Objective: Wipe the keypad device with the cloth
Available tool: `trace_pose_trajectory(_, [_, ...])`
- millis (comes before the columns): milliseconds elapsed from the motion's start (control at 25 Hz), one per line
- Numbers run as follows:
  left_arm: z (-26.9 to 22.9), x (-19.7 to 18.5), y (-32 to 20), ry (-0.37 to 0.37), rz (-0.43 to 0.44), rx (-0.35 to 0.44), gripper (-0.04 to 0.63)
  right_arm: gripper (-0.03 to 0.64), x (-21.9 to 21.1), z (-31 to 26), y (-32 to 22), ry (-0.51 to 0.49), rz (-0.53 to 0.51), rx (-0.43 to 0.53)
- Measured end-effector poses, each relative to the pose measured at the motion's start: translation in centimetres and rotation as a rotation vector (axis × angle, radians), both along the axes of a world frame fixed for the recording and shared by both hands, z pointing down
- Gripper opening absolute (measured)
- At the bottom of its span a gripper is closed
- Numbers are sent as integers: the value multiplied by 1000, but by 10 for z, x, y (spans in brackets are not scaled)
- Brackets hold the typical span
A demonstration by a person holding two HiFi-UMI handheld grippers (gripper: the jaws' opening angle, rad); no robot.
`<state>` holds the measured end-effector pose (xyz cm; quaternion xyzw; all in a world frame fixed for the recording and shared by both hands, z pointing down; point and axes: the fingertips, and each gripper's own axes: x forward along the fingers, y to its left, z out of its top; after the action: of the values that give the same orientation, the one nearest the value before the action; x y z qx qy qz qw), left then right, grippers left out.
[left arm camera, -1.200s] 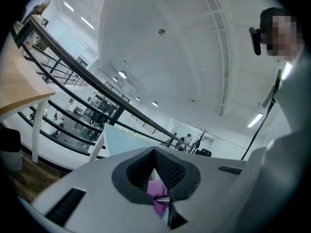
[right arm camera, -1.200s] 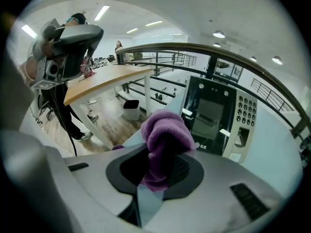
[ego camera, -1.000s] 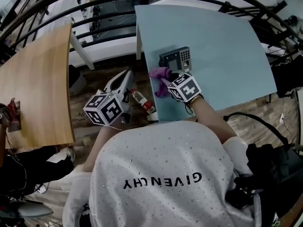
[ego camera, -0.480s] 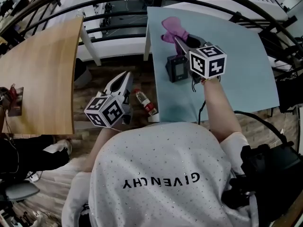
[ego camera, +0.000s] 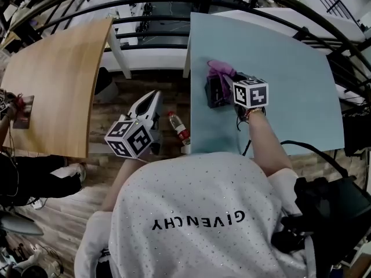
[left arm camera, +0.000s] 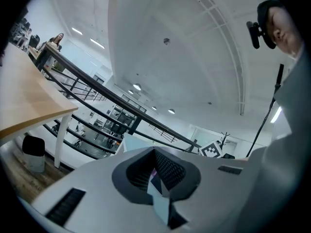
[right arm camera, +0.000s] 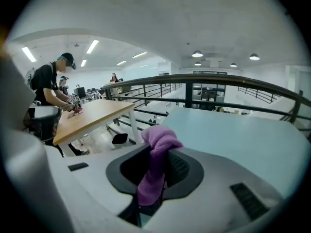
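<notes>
The dark keypad device [ego camera: 214, 92] stands near the left edge of the light blue table [ego camera: 290, 80]. A purple cloth [ego camera: 221, 69] drapes over the device's far top edge. My right gripper [ego camera: 227, 77] is shut on that cloth, with its marker cube just right of the device. In the right gripper view the cloth [right arm camera: 154, 171] hangs bunched between the shut jaws, and the device is hidden under the gripper body. My left gripper [ego camera: 154, 95] hangs off the table over the floor, tilted up, shut with nothing held [left arm camera: 158, 181].
A wooden table [ego camera: 52, 68] stands at the left with a person [ego camera: 8, 117] working at it. A plastic bottle [ego camera: 178, 126] lies on the floor between the tables. Black railings [ego camera: 151, 21] run behind both tables. A black bag [ego camera: 330, 207] sits at the lower right.
The right gripper carried the cloth from the device's near side, lifted it over the device, and now holds it lower on the far top edge. The left gripper has barely moved.
</notes>
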<state>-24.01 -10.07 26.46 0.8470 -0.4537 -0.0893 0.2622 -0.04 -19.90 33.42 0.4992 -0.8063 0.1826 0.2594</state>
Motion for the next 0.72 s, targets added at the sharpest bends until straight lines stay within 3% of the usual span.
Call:
trace_pose_trajectory(240, [-1,31,4,-8,-69,-12,0,69,63,-3,-9,-34,52,16])
trace_pose_trajectory(520, [-8,79,14,6,-128,-29,0,69,97,-12,-16,-73,-16,19])
trace_pose_trajectory(600, [-6,93,20,0,-146,-41,0,69,101,-34,-19,-192,-50,94])
trace_pose_trajectory(720, [-5,110,31,-14,-185,-48,0,69,80,-75,-9,-556,-236,162])
